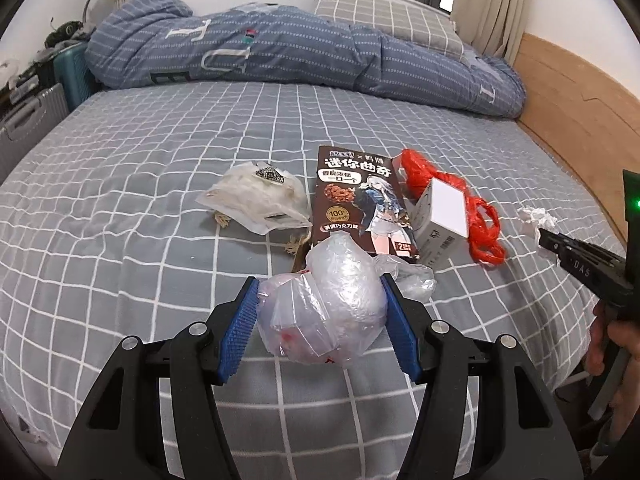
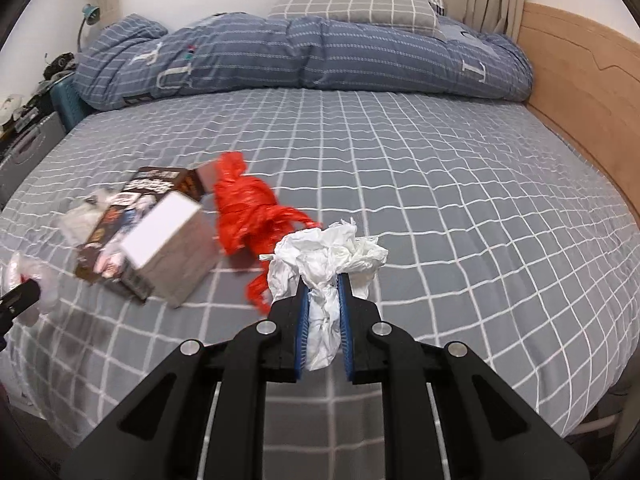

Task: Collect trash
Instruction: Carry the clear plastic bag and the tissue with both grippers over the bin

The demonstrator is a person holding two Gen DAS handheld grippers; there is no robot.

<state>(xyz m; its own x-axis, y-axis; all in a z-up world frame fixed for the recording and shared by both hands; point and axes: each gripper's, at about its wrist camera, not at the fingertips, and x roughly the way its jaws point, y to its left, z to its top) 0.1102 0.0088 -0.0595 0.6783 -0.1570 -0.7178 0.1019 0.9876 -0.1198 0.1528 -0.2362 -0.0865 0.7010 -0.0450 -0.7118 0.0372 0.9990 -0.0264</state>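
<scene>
Just in front of the cookie box (image 1: 362, 200), the left gripper (image 1: 320, 312) clasps a clear plastic bag (image 1: 320, 304); lift gently. Right of that box, the right gripper (image 2: 324, 320) pinches crumpled tissue (image 2: 328, 256); keep it clenched.

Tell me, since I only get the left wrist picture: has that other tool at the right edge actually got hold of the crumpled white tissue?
Observer: Yes. The right wrist view shows the right tool shut on the crumpled tissue, which is pinched between its blue pads.
Visitor: The whole wad?
Observer: No. Most of it bulges out past the tips, and only a narrow twist runs back between the pads.
Visitor: Is it near the red bag?
Observer: The red plastic bag trails a tail just left of the tissue. I cannot tell whether they touch.
</scene>
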